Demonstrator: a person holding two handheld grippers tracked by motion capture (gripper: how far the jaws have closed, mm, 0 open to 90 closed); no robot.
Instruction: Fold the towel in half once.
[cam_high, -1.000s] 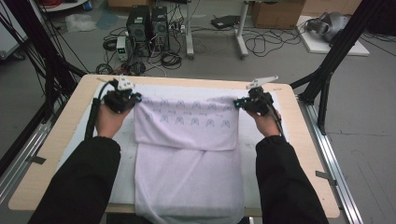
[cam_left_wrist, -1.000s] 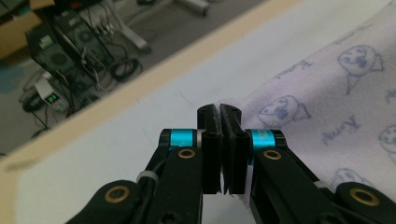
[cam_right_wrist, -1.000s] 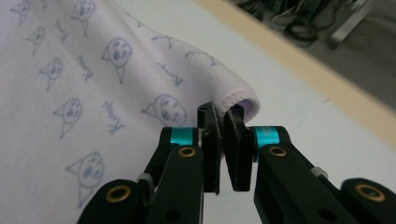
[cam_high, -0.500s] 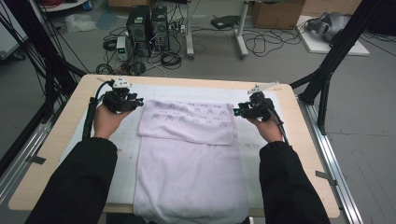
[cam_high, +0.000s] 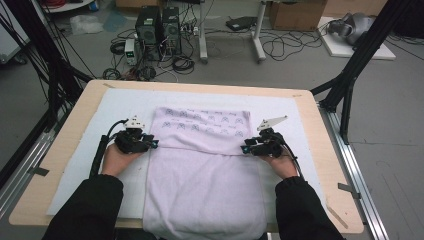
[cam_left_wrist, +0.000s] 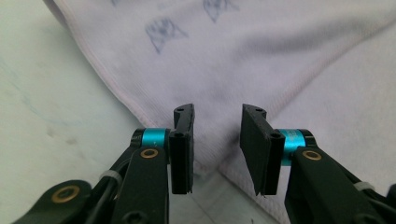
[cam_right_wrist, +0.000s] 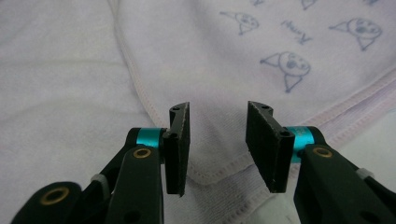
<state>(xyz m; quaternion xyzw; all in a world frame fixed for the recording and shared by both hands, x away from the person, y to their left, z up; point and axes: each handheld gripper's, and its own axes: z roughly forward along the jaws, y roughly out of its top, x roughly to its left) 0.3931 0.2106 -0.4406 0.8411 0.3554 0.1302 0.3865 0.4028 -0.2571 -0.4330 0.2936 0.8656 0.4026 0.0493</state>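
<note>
From the high view, your towel (cam_high: 205, 170) lies flat on the white mat (cam_high: 90, 150) that covers the surface (cam_high: 65, 145), its far part folded back toward you so a printed band lies across the plain cloth. The near end hangs over the surface's near edge. Your left claw (cam_high: 153, 144) sits at the left end of that folded band, your right claw (cam_high: 245, 149) at the right end.

In the left gripper view, the left claw (cam_left_wrist: 215, 149) stands apart, with the hemmed corner of the folded layer lying between and beneath its jaws, nothing clamped.

In the right gripper view, the right claw (cam_right_wrist: 217, 147) is likewise apart, poised over the stitched corner of the printed layer.

Judging by the nap and soft creases, the towel is light, limp and not slippery; it will sag and drag rather than hold shape. Take it at the stitched hem of each corner, where the cloth is thickest, and grip both layers' worth only if you mean to.
</note>
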